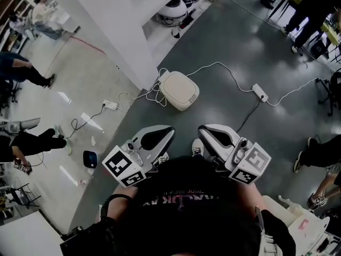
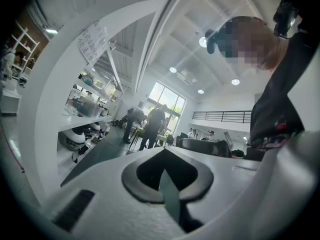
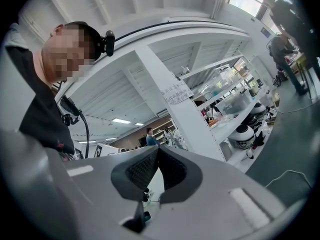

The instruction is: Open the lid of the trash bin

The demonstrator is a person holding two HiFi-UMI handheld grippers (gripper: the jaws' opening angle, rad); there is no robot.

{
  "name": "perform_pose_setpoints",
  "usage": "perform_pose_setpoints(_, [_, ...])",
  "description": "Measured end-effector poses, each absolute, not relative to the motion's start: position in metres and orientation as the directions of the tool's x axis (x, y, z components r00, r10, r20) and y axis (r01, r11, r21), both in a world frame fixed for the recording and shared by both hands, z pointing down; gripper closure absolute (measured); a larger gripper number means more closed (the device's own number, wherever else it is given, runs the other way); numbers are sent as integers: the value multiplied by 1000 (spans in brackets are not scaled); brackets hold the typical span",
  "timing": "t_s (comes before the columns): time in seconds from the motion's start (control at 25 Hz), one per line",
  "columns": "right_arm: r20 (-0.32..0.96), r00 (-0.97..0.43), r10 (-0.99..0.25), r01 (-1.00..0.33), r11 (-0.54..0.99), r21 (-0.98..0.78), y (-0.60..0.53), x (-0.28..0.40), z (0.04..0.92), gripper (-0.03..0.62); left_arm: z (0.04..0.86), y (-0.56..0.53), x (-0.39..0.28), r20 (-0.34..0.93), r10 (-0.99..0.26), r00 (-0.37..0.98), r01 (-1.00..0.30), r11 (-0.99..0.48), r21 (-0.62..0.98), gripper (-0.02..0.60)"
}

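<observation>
The trash bin point(image 1: 179, 89) is a low cream box with rounded corners, standing on the dark floor by the foot of a white pillar, its lid down. Both grippers are held level near the person's chest, well short of the bin. In the head view, the left gripper point(image 1: 168, 129) and the right gripper point(image 1: 203, 129) lie side by side, each with its marker cube behind it. The jaws of the left gripper point(image 2: 164, 153) meet with nothing between them. The right gripper point(image 3: 157, 150) is likewise shut and empty. Neither gripper view shows the bin.
A white power strip point(image 1: 259, 92) and its cables run across the floor past the bin. A white pillar and shelf unit point(image 1: 114, 25) rises to the bin's left, with round white machines point(image 1: 174, 8) under it. People stand at both sides and the far right. A small blue object point(image 1: 90, 159) lies at the left.
</observation>
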State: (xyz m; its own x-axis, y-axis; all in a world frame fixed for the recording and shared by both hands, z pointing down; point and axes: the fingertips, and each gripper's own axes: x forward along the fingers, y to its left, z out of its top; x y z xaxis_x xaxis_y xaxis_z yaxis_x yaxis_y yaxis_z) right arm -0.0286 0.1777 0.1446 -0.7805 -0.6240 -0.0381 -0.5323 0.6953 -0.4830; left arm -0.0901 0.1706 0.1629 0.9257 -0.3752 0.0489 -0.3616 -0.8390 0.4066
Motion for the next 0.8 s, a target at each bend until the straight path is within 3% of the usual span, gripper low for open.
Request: perform_pose_setpoints(0.8, [-24,-781,-624,-528,681,-508,164,10,155,586,178,162,-60,91,-406,910,-405,-816,412,580])
